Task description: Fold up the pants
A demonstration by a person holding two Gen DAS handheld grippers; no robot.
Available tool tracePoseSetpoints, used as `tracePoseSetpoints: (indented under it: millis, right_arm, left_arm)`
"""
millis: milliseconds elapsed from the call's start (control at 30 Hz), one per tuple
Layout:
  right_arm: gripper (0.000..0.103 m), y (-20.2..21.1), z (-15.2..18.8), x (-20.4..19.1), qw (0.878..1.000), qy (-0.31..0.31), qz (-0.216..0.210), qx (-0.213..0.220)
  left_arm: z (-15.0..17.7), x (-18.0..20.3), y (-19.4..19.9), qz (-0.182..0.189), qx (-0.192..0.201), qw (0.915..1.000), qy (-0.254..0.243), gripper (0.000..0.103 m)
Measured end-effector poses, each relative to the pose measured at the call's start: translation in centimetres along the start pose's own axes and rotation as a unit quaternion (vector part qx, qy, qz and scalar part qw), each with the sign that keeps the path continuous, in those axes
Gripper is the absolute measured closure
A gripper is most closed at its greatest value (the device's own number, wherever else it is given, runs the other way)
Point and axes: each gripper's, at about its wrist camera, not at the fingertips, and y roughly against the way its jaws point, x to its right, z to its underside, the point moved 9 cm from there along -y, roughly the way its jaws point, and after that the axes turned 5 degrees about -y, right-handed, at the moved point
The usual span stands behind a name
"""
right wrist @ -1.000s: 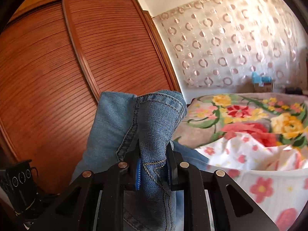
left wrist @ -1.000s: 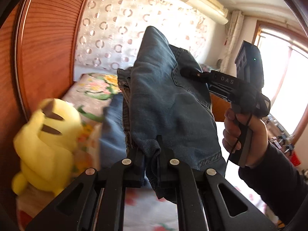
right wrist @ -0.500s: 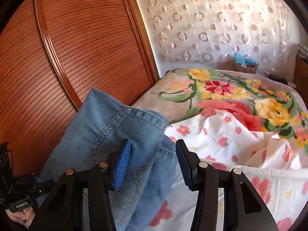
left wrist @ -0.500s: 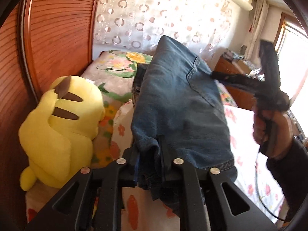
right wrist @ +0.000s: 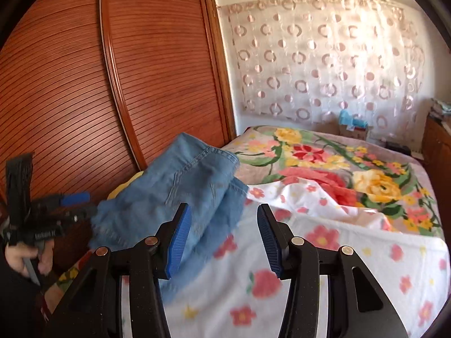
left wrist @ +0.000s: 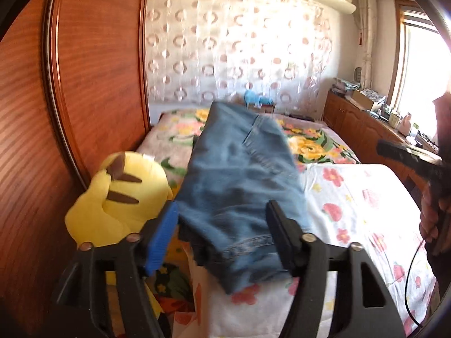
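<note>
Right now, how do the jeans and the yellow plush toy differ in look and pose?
The jeans are blue denim, folded into a flat bundle; the yellow plush toy is rounded, with brown stripes. The jeans lie out on the bed, over the flowered sheet; the toy sits upright at the bed's edge by the wooden wardrobe. Shared: both are soft, and neither is gripped, since the left gripper and the right gripper are open.

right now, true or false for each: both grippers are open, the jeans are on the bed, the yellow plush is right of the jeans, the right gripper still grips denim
1. Both the left gripper and right gripper are open: true.
2. The jeans are over the bed: true.
3. The yellow plush sits right of the jeans: false, it is to their left in the left wrist view, by the wardrobe.
4. The right gripper grips denim: false, its jaws stand apart, holding nothing.
</note>
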Motion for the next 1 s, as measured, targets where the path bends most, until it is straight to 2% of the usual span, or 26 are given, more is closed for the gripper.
tracePoseSetpoints:
  millis: [67, 133, 300, 400, 533, 600, 667, 700, 833, 1000]
  right_arm:
    - [0.053, 2.4, 0.9, -0.1, 1.000, 0.000, 0.004, 0.005]
    - [0.053, 4.8, 2.0, 0.1, 1.000, -0.003, 0.012, 0.008]
    - [0.053, 9.5, 3.8, 0.2, 0.999, -0.004, 0.030, 0.019]
    - [0.052, 12.8, 4.7, -0.4, 0.999, -0.006, 0.035, 0.029]
    - [0.052, 15.1, 5.2, -0.9, 0.998, -0.009, 0.052, 0.039]
    - [0.046, 16.5, 5.3, -1.2, 0.997, -0.010, 0.059, 0.050]
    - [0.032, 18.4, 5.6, -1.3, 0.996, -0.011, 0.067, 0.066]
    - [0.030, 19.3, 5.8, -1.4, 0.995, -0.014, 0.072, 0.074]
    - [0.028, 22.5, 6.9, -1.6, 0.992, -0.029, 0.087, 0.087]
    - [0.028, 26.3, 8.2, -2.1, 0.986, -0.033, 0.125, 0.106]
  left_arm:
    - [-0.6, 1.2, 1.1, 0.007, 0.014, 0.9999, -0.003, 0.021]
    - [-1.2, 2.8, 2.4, 0.012, 0.027, 0.9995, -0.009, 0.020]
    - [-2.1, 6.4, 4.3, 0.023, 0.047, 0.9983, -0.027, 0.008]
    - [-2.6, 8.4, 5.5, 0.028, 0.059, 0.9973, -0.034, 0.008]
    - [-3.2, 10.4, 6.9, 0.026, 0.069, 0.9964, -0.041, 0.008]
    - [-3.5, 11.4, 7.7, 0.030, 0.076, 0.9957, -0.043, 0.008]
    - [-3.7, 12.4, 8.5, 0.029, 0.084, 0.9951, -0.044, 0.008]
    - [-3.8, 12.9, 8.9, 0.032, 0.086, 0.9948, -0.044, 0.008]
    - [-3.5, 14.8, 10.2, 0.032, 0.088, 0.9948, -0.040, 0.008]
    - [-2.8, 17.0, 10.7, 0.043, 0.082, 0.9951, -0.034, 0.008]
